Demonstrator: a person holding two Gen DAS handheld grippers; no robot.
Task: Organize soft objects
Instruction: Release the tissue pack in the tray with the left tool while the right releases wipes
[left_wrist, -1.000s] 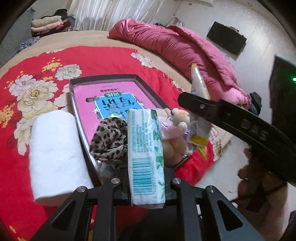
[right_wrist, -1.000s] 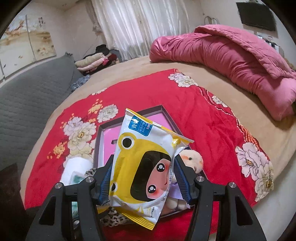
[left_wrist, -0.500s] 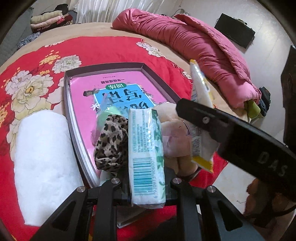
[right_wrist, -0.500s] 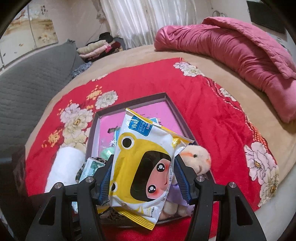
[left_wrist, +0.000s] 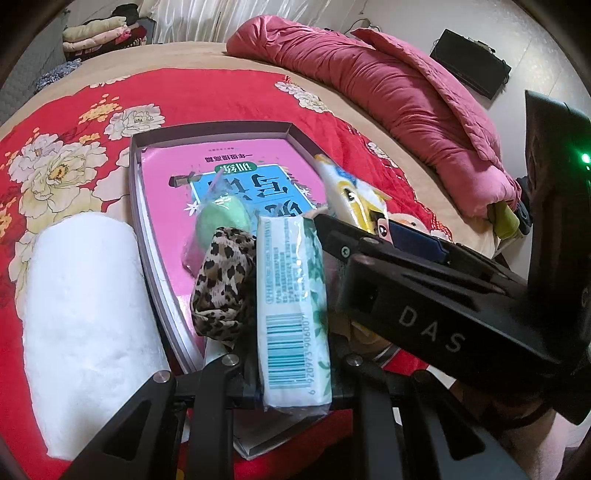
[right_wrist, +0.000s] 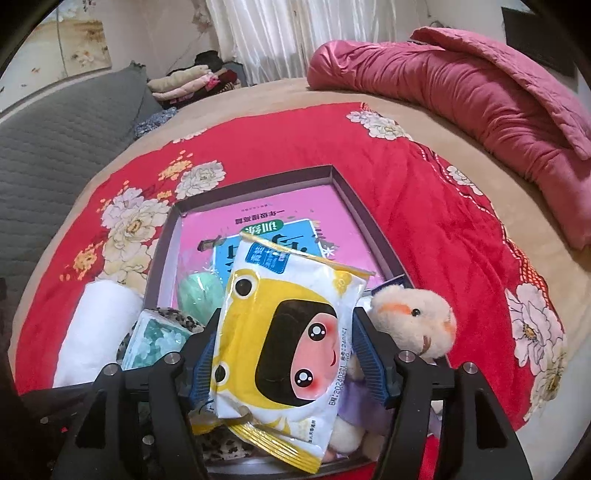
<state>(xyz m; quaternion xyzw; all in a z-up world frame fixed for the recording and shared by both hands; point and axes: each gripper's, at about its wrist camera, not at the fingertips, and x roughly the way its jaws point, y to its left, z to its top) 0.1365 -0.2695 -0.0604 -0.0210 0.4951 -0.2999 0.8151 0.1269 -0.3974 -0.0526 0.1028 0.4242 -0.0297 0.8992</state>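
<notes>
My left gripper (left_wrist: 291, 356) is shut on a white-and-green tissue pack (left_wrist: 291, 295), held low over the near end of a dark-rimmed tray (left_wrist: 207, 129) lined with a pink book. My right gripper (right_wrist: 284, 354) hangs over the same tray. Its jaws are opening around a yellow cartoon wipes pack (right_wrist: 288, 325), which stands tilted between the blue pads (right_wrist: 205, 354) with a slight gap on each side. In the tray lie a green wrapped sponge (left_wrist: 221, 221), a leopard-print cloth (left_wrist: 221, 288) and a cream plush toy (right_wrist: 413, 321).
A rolled white towel (left_wrist: 85, 314) lies on the red floral blanket (left_wrist: 221, 92) just left of the tray. A crumpled pink quilt (right_wrist: 461, 92) sits at the back right. Folded clothes (right_wrist: 192, 81) are stacked far back. The bed edge runs along the right.
Both grippers have sunk closer to the tray. The right jaws have spread wider, and the yellow pack has tipped and slid lower between them. The left grip is unchanged.
</notes>
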